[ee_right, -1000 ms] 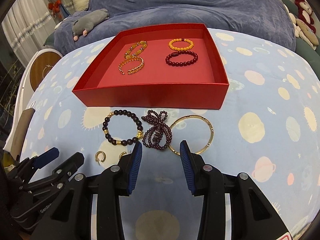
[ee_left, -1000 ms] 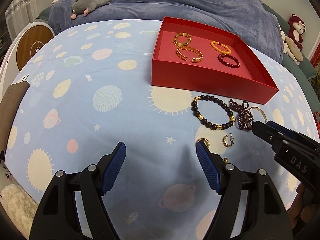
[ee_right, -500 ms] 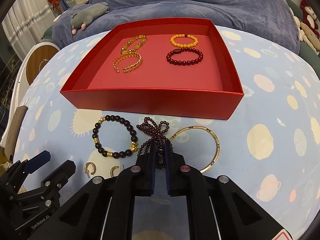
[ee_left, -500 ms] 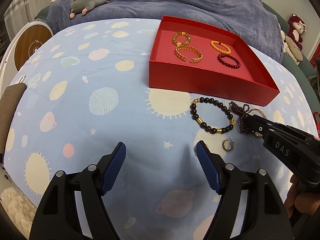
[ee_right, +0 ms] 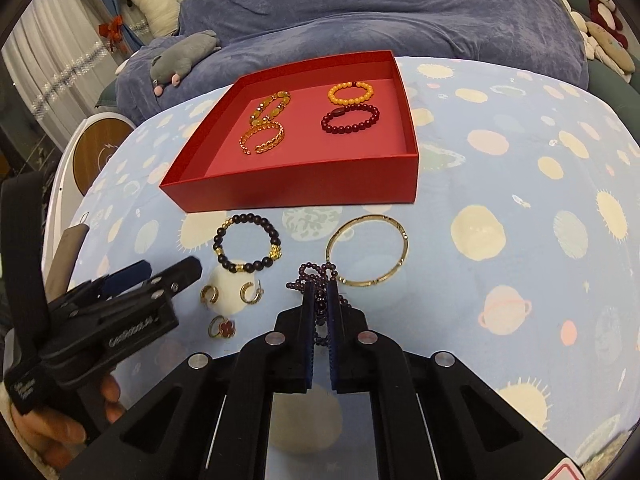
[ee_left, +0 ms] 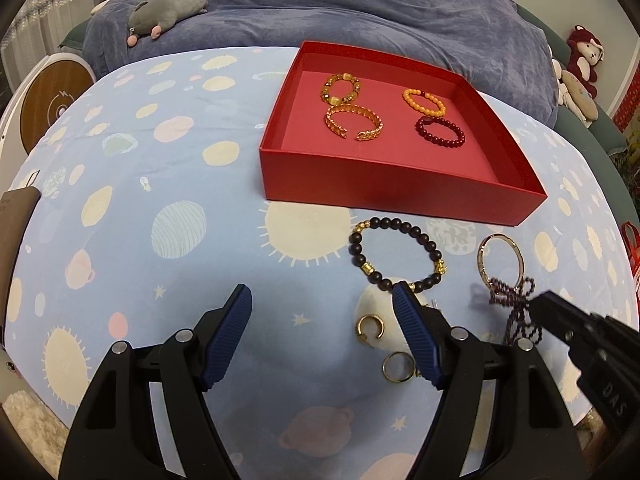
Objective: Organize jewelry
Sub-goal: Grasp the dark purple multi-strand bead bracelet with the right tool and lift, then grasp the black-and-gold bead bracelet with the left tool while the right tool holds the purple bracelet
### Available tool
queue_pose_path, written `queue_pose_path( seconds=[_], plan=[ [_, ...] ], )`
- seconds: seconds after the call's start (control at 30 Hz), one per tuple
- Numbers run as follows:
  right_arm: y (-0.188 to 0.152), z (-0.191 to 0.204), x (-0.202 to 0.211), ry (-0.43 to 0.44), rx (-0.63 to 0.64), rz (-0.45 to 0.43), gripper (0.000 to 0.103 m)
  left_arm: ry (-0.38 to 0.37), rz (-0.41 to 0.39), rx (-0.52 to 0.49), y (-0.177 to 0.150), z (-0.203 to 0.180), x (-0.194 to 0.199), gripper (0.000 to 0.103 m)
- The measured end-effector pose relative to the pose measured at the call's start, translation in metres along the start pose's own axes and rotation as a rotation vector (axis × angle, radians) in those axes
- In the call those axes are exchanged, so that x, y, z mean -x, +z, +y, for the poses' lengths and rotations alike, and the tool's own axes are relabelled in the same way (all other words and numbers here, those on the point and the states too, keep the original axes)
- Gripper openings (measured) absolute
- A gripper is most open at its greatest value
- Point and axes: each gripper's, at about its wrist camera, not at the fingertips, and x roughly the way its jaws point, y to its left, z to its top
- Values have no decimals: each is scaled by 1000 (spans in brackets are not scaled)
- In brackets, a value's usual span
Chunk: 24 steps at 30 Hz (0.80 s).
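A red tray (ee_right: 304, 196) (ee_left: 400, 196) holds several bracelets on the blue planet-print cloth. My right gripper (ee_right: 319, 294) is shut on a dark purple bead strand (ee_right: 316, 276), lifted a little off the cloth; the strand also shows in the left wrist view (ee_left: 516, 308). In front of the tray lie a black bead bracelet (ee_right: 246, 246) (ee_left: 396, 256), a gold bangle (ee_right: 368, 250) (ee_left: 500, 260), two gold hoop earrings (ee_right: 230, 294) and a ring with a red flower (ee_right: 222, 327). My left gripper (ee_left: 322, 332) is open and empty, low over the cloth left of the earrings.
A blue blanket (ee_left: 360, 8) with a grey plush mouse (ee_left: 168, 8) lies behind the tray. Stuffed toys (ee_left: 580, 68) sit at the far right. A round white-and-wood device (ee_left: 52, 100) stands off the left edge.
My right gripper closed on the purple bead strand and lifted it back from the bangle. My left gripper stayed open and drifted slightly.
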Motion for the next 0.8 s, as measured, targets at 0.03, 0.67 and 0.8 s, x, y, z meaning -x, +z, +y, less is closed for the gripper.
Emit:
queue_pose_path(
  seconds=[0.03,0.67,0.8],
  plan=[
    [-4,0,2,2,-1,6,5,1,-1,-3,1,-2,-2,69],
    [-19,-12,-2,35,-59,47,5,35,31,-25,20,-25,-41,55],
    [-20,-14,-5,40,-73,53,5,61,14,-47,19,-25,-41,42]
  ],
)
